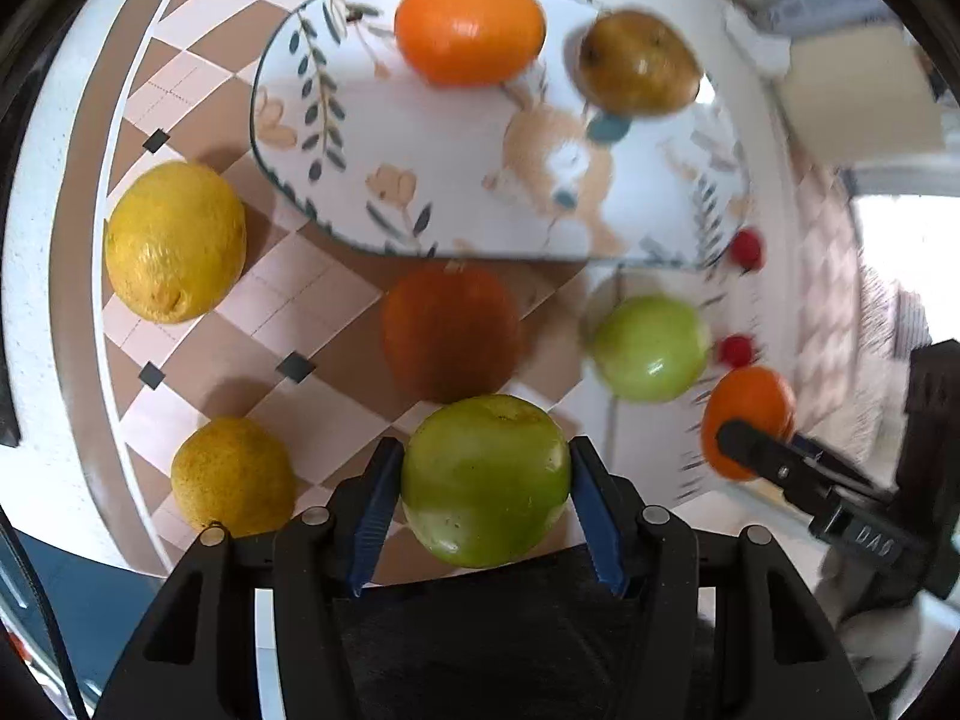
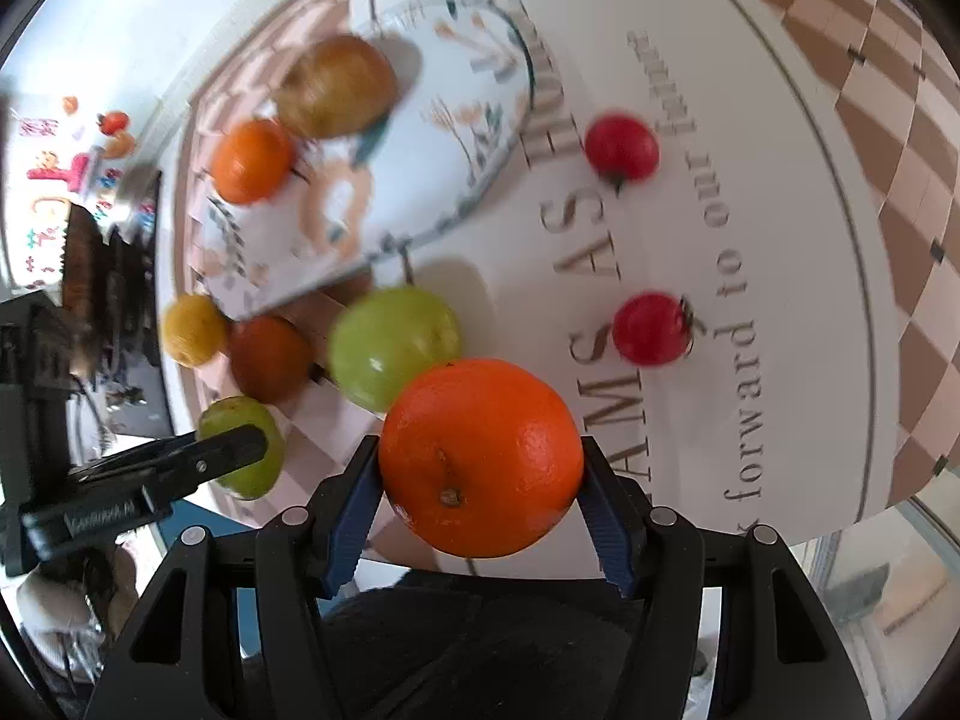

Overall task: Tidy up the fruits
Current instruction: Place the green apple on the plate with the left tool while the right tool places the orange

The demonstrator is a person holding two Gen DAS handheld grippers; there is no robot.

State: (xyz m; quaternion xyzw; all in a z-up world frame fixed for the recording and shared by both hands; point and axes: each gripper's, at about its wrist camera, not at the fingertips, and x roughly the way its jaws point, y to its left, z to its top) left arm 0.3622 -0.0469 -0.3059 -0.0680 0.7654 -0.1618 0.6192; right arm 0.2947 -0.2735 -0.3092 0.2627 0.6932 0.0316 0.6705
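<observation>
My left gripper (image 1: 485, 450) is shut on a green apple (image 1: 486, 480), held clear above the checked cloth. My right gripper (image 2: 480, 450) is shut on a large orange (image 2: 480, 456), also lifted; in the left wrist view that orange (image 1: 750, 408) shows at the right edge behind a black finger (image 1: 744, 441). The floral plate (image 1: 420, 168) carries an orange (image 1: 468, 27) and a brownish fruit (image 1: 639, 60). Loose on the cloth lie two lemons (image 1: 174, 240) (image 1: 231, 474), a dark orange fruit (image 1: 450, 330), another green apple (image 1: 651, 348) and two small red tomatoes (image 2: 621, 147) (image 2: 651, 329).
The round cloth has a white centre with lettering (image 2: 600, 276) and a brown checked border (image 1: 312, 312). The plate (image 2: 456, 120) lies partly on both. A cardboard box (image 1: 858, 96) stands beyond the plate. Dark furniture (image 2: 90, 276) sits past the table edge on the left.
</observation>
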